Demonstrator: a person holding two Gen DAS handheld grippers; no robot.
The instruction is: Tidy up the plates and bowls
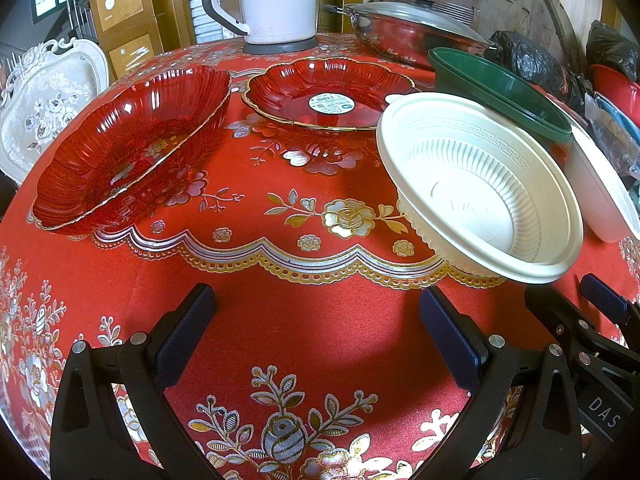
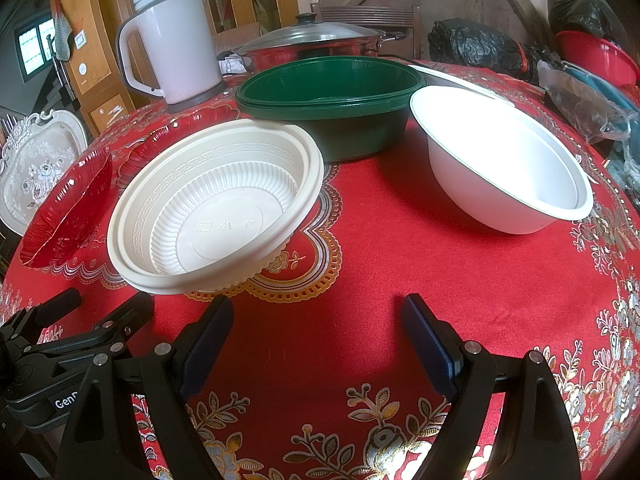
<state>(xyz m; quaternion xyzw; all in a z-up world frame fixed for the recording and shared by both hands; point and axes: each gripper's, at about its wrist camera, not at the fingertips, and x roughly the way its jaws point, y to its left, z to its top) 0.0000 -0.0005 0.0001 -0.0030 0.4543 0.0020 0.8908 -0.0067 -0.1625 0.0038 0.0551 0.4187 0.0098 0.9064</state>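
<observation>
1. Far behind your table stand wooden cabinets point(image 1: 120, 12) and a round wooden tabletop point(image 2: 432, 0) leaning upright.
2. Far left, a small window point(image 2: 34, 46) glows with daylight.
3. An ornate white chair point(image 1: 52, 96) sits left.

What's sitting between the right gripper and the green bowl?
Nothing but bare red tablecloth. In the right wrist view, the right gripper looks straight at the green bowl; the cream bowl and white bowl flank that path.

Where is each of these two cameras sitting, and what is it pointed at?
Left wrist: rides the left gripper, facing across the table at two red plates; its open fingers show, plus the right gripper.
Right wrist: rides the right gripper, facing the green bowl and white bowl; fingers open.
Shared: cream bowl, kettle.
</observation>
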